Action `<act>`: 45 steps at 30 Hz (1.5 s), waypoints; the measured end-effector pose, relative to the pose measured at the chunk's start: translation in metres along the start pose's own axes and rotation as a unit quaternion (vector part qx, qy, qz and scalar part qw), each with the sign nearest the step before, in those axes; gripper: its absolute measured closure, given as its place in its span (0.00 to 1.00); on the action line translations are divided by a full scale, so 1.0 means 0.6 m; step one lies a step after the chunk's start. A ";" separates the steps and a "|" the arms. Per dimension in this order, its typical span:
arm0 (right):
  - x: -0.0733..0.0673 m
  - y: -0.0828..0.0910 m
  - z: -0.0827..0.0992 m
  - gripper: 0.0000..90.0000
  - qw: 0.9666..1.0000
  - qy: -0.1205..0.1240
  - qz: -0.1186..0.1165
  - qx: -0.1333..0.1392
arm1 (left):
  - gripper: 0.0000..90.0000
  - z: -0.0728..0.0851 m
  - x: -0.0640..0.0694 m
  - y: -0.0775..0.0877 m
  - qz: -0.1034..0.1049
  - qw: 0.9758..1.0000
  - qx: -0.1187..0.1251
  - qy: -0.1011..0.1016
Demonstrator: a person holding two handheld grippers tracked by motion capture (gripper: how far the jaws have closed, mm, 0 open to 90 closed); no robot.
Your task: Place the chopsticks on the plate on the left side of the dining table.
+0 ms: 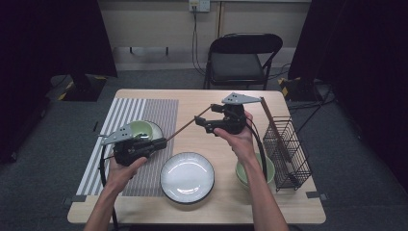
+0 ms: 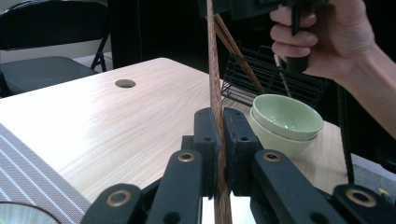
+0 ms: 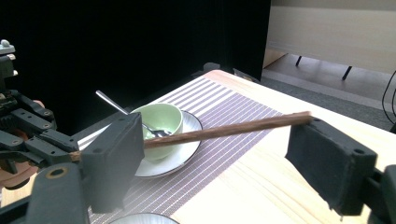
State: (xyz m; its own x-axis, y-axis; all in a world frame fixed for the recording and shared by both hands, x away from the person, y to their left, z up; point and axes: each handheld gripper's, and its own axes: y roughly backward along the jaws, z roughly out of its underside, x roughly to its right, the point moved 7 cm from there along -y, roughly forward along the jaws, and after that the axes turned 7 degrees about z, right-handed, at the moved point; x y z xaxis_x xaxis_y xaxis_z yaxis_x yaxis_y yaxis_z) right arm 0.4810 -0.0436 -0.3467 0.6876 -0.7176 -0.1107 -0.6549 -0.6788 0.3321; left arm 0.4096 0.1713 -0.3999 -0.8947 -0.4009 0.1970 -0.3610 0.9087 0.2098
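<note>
Surface (image 1: 202, 211): pale wood, striped mat (image 1: 144, 108) under the left hand. Ahead of the left claw (image 1: 161, 142) on the mat, a green bowl on a saucer (image 3: 161, 122) with a spoon in it. Between and below the two claws, an empty white plate (image 1: 187, 176). To the outer side of the right claw (image 1: 202, 122), a black wire rack (image 1: 287, 150) with more sticks leaning in it, and stacked green bowls (image 2: 286, 120) near the right forearm.

The chopstick (image 1: 185, 126) hangs in the air, spanning from one claw to the other, well clear of the surface.

Left claw: clenched on the chopstick, pads pinching it close to one end; in the left gripper view the stick runs straight up between them. Right claw: released, jaws standing wide, the stick's far end lying in the gap. In the right gripper view the tip sits at one pad; whether it touches we cannot tell.

We judge this a hand-over to the left. To do it well: keep the left pinch firm and the stick level, draw the right claw back along the stick's line, not across it, so neither pad knocks the tip.

Pose: both hands raised above the surface, forearms coming in low, left claw aimed toward the right, right claw angled back toward the left.
</note>
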 end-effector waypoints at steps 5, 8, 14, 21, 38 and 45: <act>-0.002 0.015 0.004 0.16 1.000 0.010 -0.005 -0.005 | 0.94 0.004 -0.006 0.007 -0.008 1.000 -0.005 -0.002; 0.005 0.023 0.010 0.17 1.000 0.018 0.010 -0.012 | 0.94 0.008 -0.012 0.010 -0.010 1.000 -0.008 0.003; 0.020 0.048 0.015 0.16 1.000 0.013 0.016 -0.006 | 0.94 0.018 -0.023 0.016 -0.021 1.000 -0.013 0.009; 0.030 0.073 0.027 0.16 0.999 0.017 0.025 -0.011 | 0.94 0.025 -0.033 0.028 -0.032 0.999 -0.014 0.016; 0.068 0.132 0.056 0.16 0.998 0.004 0.059 -0.019 | 0.94 0.055 -0.066 0.065 -0.065 0.997 -0.029 0.032; 0.078 0.152 0.078 0.16 0.997 -0.002 0.065 -0.028 | 0.94 0.073 -0.082 0.075 -0.078 0.995 -0.045 0.037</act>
State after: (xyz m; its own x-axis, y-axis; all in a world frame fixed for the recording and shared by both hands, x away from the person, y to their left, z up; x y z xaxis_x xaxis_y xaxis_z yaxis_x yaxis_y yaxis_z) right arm 0.4389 -0.1463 -0.3654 0.5963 -0.7999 -0.0670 -0.7197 -0.5698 0.3967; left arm 0.4259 0.2370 -0.4418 -0.8063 -0.5472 0.2246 -0.4661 0.8215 0.3283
